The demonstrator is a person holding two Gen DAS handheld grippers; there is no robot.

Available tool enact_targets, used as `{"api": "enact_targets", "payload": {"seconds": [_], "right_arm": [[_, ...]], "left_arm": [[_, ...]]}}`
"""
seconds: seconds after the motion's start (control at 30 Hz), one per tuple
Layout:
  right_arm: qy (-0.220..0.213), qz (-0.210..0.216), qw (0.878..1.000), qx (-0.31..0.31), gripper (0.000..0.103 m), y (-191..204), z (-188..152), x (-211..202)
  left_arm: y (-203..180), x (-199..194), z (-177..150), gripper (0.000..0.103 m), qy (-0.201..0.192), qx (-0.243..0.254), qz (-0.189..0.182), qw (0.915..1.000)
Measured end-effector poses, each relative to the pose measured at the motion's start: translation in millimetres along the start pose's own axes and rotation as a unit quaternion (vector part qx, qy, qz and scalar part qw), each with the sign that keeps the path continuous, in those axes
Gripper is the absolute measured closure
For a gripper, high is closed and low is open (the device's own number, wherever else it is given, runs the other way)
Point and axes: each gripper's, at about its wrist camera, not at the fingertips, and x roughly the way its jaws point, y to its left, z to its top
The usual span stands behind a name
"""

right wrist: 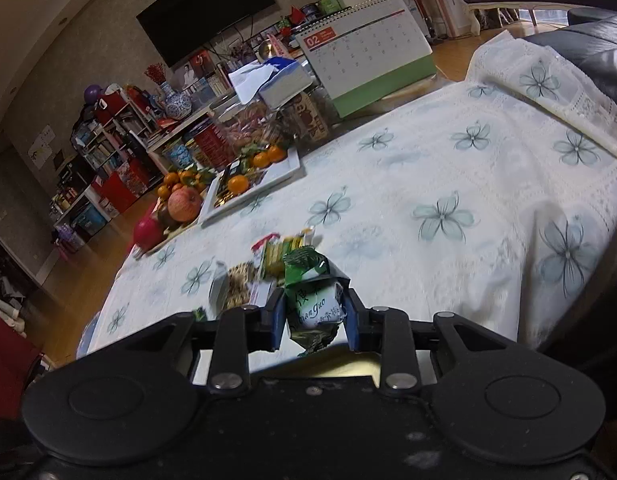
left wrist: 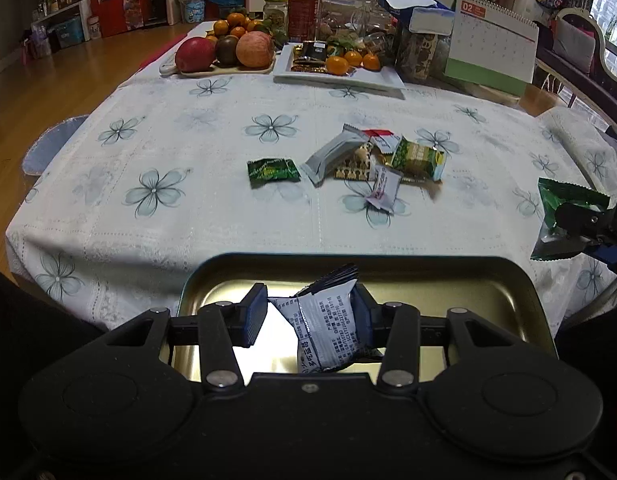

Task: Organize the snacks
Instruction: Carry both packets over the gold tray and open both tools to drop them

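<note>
Left gripper: we saw the left gripper (left wrist: 308,316) angled downward over the shallow gold-coloured metal tin (left wrist: 508,280) at the near edge of the tabletop, its blue-padded fingers (left wrist: 255,312) spread wide.
Grey packet: a grey-and-white printed foil snack packet (left wrist: 324,320) stood between those fingers, leaning on the right-hand pad with a clear gap to the left-hand pad; we could not tell whether it was gripped or resting in the tin.
Right gripper: the right gripper (right wrist: 314,316) pointed downward and was tilted, so the table ran slanted across its view; its fingers pinched a green-and-white wrapped candy (right wrist: 316,308) from both sides.
Right gripper from the left wrist view: it (left wrist: 580,224) reached in at the right edge of the tabletop, the green wrapper (left wrist: 564,200) sticking out of it, held above the cloth.
Loose snacks: a small pile of wrapped snacks (left wrist: 372,160) lay near the middle of the white flower-patterned tablecloth (left wrist: 188,220), with a dark green candy packet (left wrist: 273,171) just beside it on the left.
Far edge: a wooden board of apples and oranges (left wrist: 228,50), a white rectangular tray of sweets and small oranges (left wrist: 336,70) and a green-based desk calendar (left wrist: 492,52) stood there.
</note>
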Motion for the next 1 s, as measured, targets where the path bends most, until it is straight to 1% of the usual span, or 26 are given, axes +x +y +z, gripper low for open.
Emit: {"api": "enact_targets", "payload": {"seconds": [0.13,0.27,0.37,0.47,0.53,0.6,0.87,1.0], "right_arm": [[0.018,0.012,1.0,-0.007,0.071,6.6,-25.9,-13.6],[0.042,0.025,0.999,-0.022,0.071,13.2,-47.7,-24.8],[0.065,0.036,0.997,-0.037,0.071,18.0,-63.2,-33.2],[0.097,0.041,0.994,-0.038,0.071,19.0,-75.6,-35.2],[0.121,0.039,0.991,-0.035,0.071,19.1,-82.2,-33.0],[0.134,0.036,0.99,-0.037,0.071,20.2,-87.0,-32.9],[0.147,0.034,0.987,-0.059,0.071,27.5,-96.8,-41.4],[0.143,0.03,0.987,-0.073,0.071,31.2,-101.1,-45.0]], "left_arm": [[-0.1,-3.6,-13.1,0.051,0.022,-0.008,-0.004,0.9997],[5.9,-5.7,-24.4,0.051,0.052,-0.038,-0.021,0.9977],[10.7,-7.2,-29.7,0.051,0.068,-0.058,-0.031,0.9955],[14.6,-8.7,-35.2,0.051,0.081,-0.073,-0.034,0.9934],[15.7,-10.5,-38.3,0.051,0.085,-0.076,-0.028,0.993],[14.9,-13.4,-40.1,0.051,0.084,-0.072,-0.02,0.9937],[8.5,-15.6,-47.9,0.051,0.094,-0.047,0.015,0.9944],[8.8,-17.4,-48.1,0.051,0.088,-0.046,0.028,0.9946]]}}
